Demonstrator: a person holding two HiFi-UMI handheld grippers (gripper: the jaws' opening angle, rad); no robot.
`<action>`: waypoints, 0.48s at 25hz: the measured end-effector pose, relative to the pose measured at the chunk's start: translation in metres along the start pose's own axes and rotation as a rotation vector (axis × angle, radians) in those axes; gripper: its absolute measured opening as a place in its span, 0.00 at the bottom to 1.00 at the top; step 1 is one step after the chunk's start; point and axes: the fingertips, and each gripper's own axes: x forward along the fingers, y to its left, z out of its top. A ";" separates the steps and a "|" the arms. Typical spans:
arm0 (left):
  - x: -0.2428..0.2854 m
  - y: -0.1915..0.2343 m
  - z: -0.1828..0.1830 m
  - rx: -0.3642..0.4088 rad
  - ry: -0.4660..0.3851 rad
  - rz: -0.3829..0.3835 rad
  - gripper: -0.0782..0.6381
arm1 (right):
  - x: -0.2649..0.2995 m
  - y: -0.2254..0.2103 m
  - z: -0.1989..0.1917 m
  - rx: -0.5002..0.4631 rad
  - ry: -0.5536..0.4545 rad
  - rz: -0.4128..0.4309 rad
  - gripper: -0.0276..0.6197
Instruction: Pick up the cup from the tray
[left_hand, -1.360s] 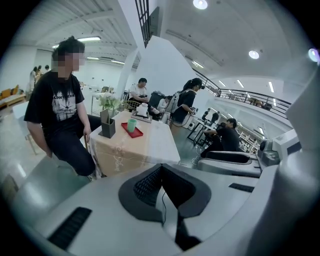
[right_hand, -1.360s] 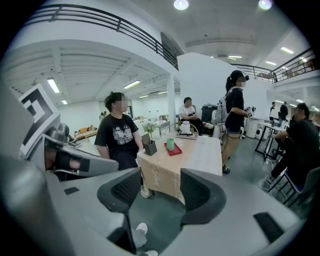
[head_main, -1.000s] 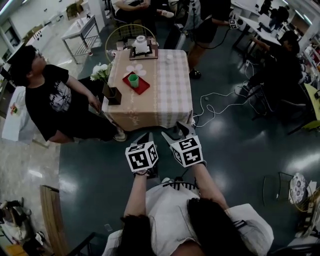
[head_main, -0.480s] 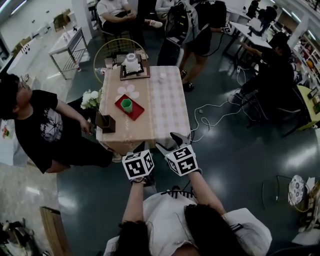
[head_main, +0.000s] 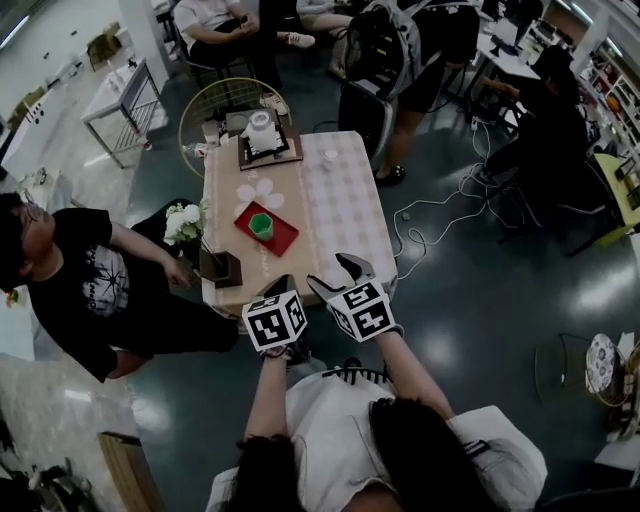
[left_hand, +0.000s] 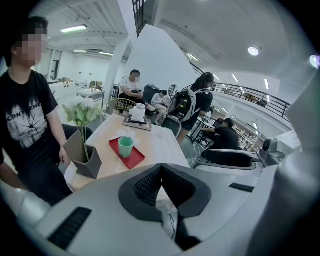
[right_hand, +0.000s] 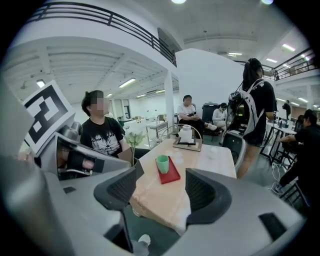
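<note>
A green cup (head_main: 263, 223) stands upright on a red tray (head_main: 281, 236) on the left half of a table with a checked cloth (head_main: 340, 200). Both grippers hover at the table's near edge, well short of the tray. My left gripper (head_main: 283, 288) has its pads meeting at the tips, with nothing between them. My right gripper (head_main: 338, 277) is open and empty. In the left gripper view the cup (left_hand: 125, 146) and tray (left_hand: 131, 158) lie beyond the left gripper's (left_hand: 161, 169) tips. In the right gripper view the cup (right_hand: 162, 163) shows just above the right gripper's (right_hand: 161, 189) wide gap.
A dark box vase (head_main: 218, 268) with white flowers sits at the table's near left corner. A person in a black T-shirt (head_main: 85, 290) stands beside it. A white object on a dark tray (head_main: 262, 135) is at the far end. A round-backed chair (head_main: 225, 100), people and floor cables (head_main: 430, 215) surround the table.
Both grippers have moved forward together toward the table. Their tips now reach its near edge, and the cup and tray appear closer.
</note>
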 end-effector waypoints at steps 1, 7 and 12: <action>0.003 0.005 0.004 0.004 0.003 0.000 0.12 | 0.006 0.000 0.004 0.003 -0.002 -0.003 0.50; 0.015 0.027 0.024 0.037 0.021 -0.013 0.12 | 0.035 -0.005 0.019 0.042 -0.014 -0.037 0.50; 0.018 0.048 0.035 0.022 0.018 0.004 0.12 | 0.056 0.001 0.028 0.030 -0.009 -0.026 0.50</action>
